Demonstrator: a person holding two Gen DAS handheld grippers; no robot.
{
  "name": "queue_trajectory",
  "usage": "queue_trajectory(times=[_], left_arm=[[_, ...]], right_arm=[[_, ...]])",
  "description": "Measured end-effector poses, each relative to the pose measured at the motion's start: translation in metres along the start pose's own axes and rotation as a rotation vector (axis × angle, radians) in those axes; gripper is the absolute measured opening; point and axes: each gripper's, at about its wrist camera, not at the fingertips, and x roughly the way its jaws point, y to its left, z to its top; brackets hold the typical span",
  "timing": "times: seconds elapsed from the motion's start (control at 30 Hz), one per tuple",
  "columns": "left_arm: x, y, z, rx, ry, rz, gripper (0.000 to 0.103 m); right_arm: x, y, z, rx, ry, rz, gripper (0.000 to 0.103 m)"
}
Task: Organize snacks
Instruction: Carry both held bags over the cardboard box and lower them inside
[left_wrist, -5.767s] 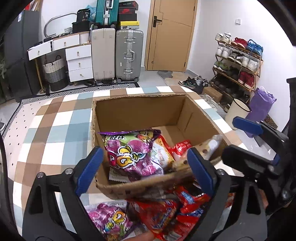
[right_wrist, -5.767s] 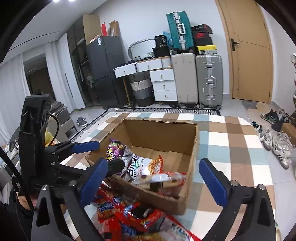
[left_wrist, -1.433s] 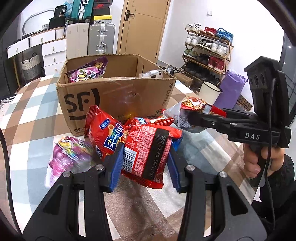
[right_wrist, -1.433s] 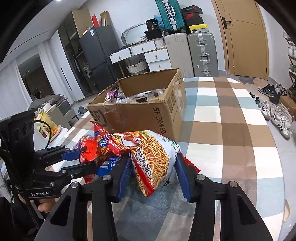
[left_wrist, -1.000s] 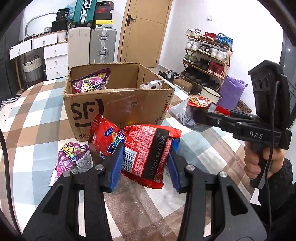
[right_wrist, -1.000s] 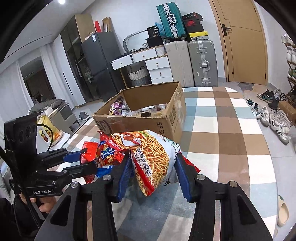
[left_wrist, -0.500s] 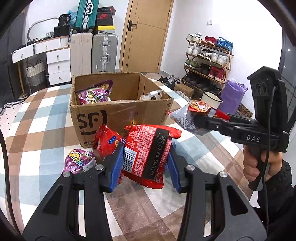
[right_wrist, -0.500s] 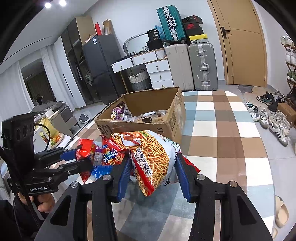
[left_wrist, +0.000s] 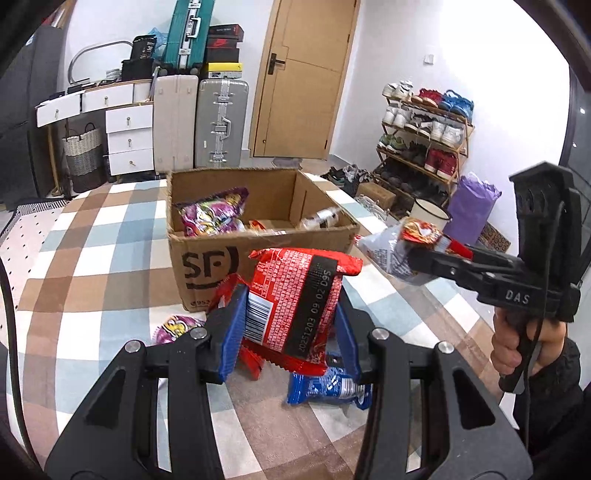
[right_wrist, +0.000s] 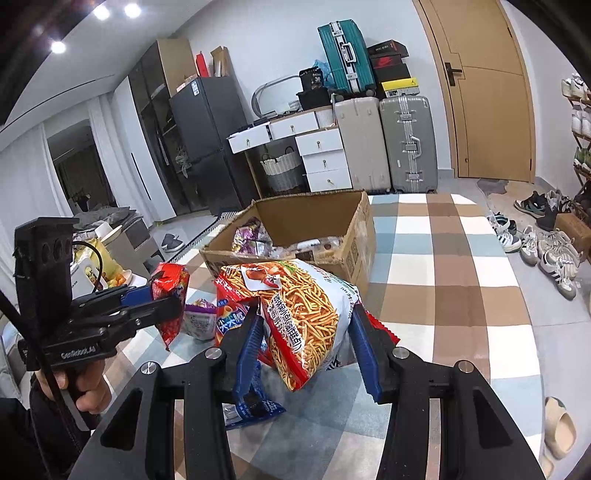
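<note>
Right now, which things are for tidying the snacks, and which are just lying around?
For the job:
- brown cardboard box
- red foil snack packet in left gripper
- white noodle-snack bag in right gripper
- blue snack packet

Lying about:
- silver suitcase
- wooden shoe rack

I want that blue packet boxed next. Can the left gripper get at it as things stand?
Probably not yet: the left gripper is shut on a red packet. The blue packet lies uncovered on the table just below, so once emptied, likely yes.

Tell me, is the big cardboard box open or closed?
Open. The cardboard box has no lid or flaps over its top, and a purple snack bag shows inside it.
</note>
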Motion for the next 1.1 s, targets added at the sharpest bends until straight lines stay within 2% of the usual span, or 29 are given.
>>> queue_trajectory(times=[0.27,0.6,1.1], left_arm=[[-0.016,0.008,0.025,0.004,-0.041,0.042,0.042],[-0.013,0.023,0.060,-0.019,-0.073,0.088,0.042],[0.048,0.046,0.103,-0.044,-0.056,0.136,0.042]], right_arm=[[-0.008,0.013,0.021,-0.021,-0.037,0.017,0.047],[0.002,0.024,0.049,-0.035,-0.060,0.035,0.047],[0.035,0.023,0.079,-0.015,-0.054,0.073,0.047]])
